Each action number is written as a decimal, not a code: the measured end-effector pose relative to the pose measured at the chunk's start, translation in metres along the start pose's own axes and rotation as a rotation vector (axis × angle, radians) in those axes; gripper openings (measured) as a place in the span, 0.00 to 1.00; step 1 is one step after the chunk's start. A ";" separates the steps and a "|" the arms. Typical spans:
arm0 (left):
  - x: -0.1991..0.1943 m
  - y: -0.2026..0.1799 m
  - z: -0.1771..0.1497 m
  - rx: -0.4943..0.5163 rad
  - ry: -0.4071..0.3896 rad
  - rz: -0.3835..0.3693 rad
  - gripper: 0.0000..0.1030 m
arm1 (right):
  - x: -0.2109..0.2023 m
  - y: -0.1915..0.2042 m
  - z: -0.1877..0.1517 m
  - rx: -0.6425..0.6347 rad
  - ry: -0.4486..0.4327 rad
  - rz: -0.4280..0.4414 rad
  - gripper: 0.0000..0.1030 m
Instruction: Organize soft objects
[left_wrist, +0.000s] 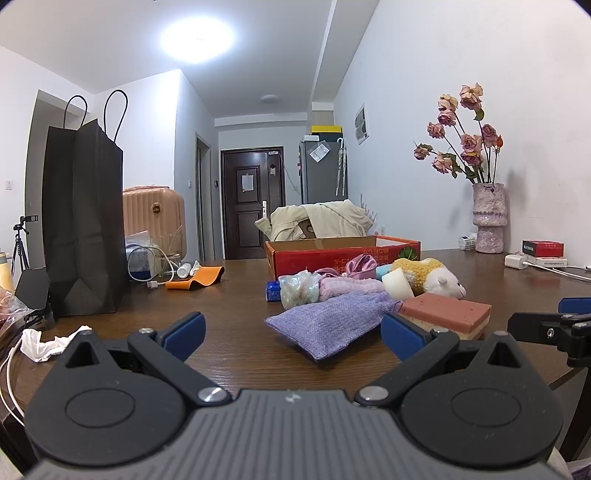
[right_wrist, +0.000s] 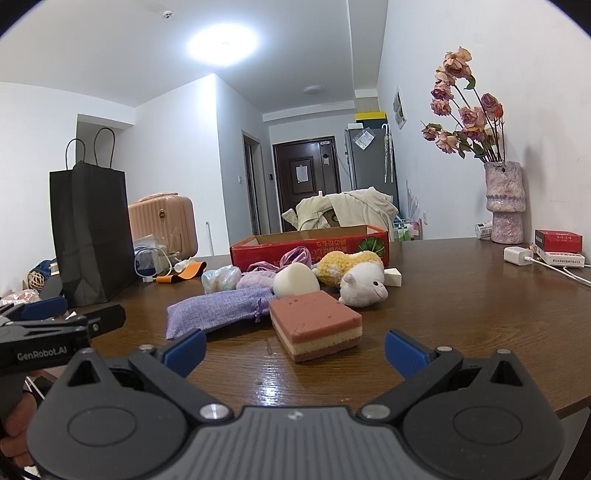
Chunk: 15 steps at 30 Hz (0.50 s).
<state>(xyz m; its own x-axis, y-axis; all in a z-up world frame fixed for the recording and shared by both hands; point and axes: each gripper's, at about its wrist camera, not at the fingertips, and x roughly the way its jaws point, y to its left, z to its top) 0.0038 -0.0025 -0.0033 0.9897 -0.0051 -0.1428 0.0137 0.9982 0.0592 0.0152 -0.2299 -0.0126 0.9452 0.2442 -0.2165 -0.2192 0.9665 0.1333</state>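
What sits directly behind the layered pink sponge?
Behind the layered pink sponge sit a white foam cylinder and a plush sheep. The sheep's underside and whatever lies behind it are hidden.

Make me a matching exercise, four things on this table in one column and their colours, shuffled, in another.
Things:
1. drawstring pouch
2. layered sponge
3. paper bag
4. cardboard box

Colours:
A. black
B. red outside
C. lilac
D. pink and cream

Pairs: 1-C, 2-D, 3-A, 4-B
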 end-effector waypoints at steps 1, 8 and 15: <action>0.000 0.001 0.000 0.000 -0.001 -0.001 1.00 | 0.000 0.000 0.000 0.001 -0.001 -0.001 1.00; 0.001 0.001 0.001 -0.002 0.000 -0.002 1.00 | -0.001 -0.001 0.001 0.003 -0.002 -0.004 1.00; 0.002 0.003 0.001 -0.005 -0.002 0.000 1.00 | -0.001 -0.001 0.001 -0.001 -0.004 0.000 1.00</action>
<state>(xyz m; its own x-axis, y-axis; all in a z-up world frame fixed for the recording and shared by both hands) 0.0065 0.0005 -0.0022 0.9900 -0.0056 -0.1407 0.0134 0.9984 0.0543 0.0151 -0.2312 -0.0112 0.9461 0.2443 -0.2125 -0.2199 0.9665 0.1321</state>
